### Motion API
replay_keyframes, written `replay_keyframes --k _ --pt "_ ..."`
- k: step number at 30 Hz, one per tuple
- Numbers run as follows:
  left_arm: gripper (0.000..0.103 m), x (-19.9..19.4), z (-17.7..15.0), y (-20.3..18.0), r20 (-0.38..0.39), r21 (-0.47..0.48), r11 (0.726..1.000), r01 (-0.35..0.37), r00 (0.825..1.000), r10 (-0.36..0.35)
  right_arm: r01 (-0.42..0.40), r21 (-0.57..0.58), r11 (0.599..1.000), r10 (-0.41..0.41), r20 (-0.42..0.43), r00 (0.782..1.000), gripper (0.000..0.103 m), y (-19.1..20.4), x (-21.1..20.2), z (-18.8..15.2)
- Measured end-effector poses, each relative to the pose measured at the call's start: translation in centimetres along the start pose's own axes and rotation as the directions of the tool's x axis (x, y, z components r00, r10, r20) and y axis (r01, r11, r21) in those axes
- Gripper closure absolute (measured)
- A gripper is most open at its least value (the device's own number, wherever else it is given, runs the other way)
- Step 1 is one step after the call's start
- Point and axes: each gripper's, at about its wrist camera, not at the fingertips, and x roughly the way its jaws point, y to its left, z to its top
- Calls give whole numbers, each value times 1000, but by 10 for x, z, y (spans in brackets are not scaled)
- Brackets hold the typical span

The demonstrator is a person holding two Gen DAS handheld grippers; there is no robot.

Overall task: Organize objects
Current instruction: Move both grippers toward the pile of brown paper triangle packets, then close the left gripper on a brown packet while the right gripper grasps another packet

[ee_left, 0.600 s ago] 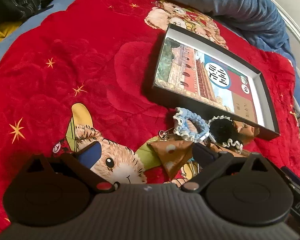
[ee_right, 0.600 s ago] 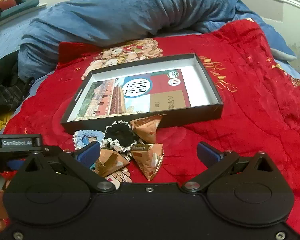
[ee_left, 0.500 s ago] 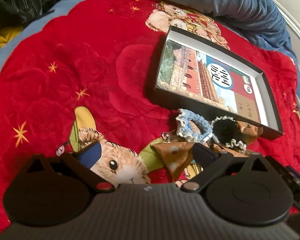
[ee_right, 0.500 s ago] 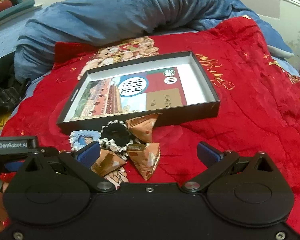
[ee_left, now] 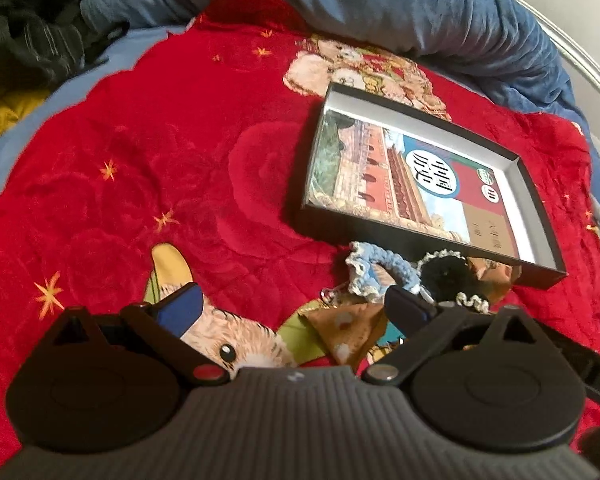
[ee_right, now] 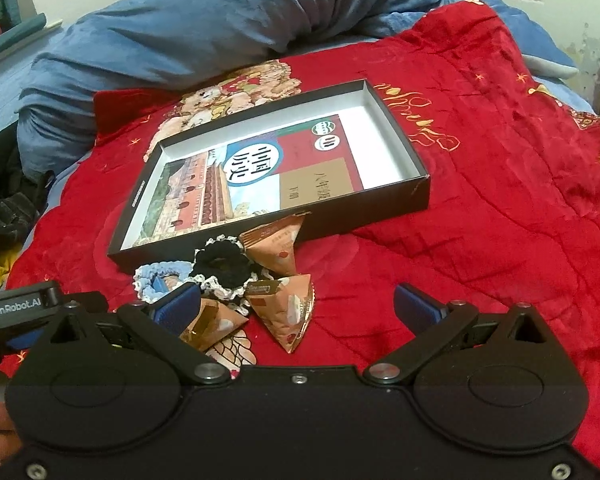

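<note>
A shallow black box (ee_right: 380, 204) with a book (ee_right: 260, 176) lying in it sits on a red blanket; it also shows in the left wrist view (ee_left: 536, 184). In front of it lie a blue crochet scrunchie (ee_right: 156, 280), a black scrunchie (ee_right: 224, 264) and three brown triangular snack packets (ee_right: 288, 312). My right gripper (ee_right: 298, 310) is open and empty, just short of the packets. My left gripper (ee_left: 292, 306) is open and empty, with a brown packet (ee_left: 348, 332) and the blue scrunchie (ee_left: 380, 268) near its right finger.
A rumpled blue duvet (ee_right: 228, 24) lies behind the box. Dark clothes (ee_left: 28, 28) and a yellow cloth (ee_left: 0, 116) lie at the far left. The left gripper's body (ee_right: 16, 308) shows at the left edge of the right wrist view.
Both grippers have drawn back and lifted a little, so the box and the small items sit slightly farther off. Both stay open. Nothing on the blanket has moved.
</note>
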Motion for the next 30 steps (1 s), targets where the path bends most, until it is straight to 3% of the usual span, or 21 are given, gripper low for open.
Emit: replay_keyframes --k 11,15,24,28,30 --pt "3 -5 -6 2 11 7 1000 14 1000 -14 -26 29 999 25 23 999 0 -1 3 -3" --pt "11 -8 -13 0 39 38 999 -30 999 28 -36 30 999 35 28 999 1 -1 7 -4" --pt "22 3 -18 -16 44 100 995 27 999 -32 -84 59 995 85 -14 996 20 -6 23 -5" --pt "30 13 -22 -24 33 113 993 43 998 -47 -109 76 991 113 -42 993 34 -3 37 -4" --pt "30 14 -23 -28 35 118 991 63 997 -67 -108 75 991 112 -49 992 34 -2 41 -4"
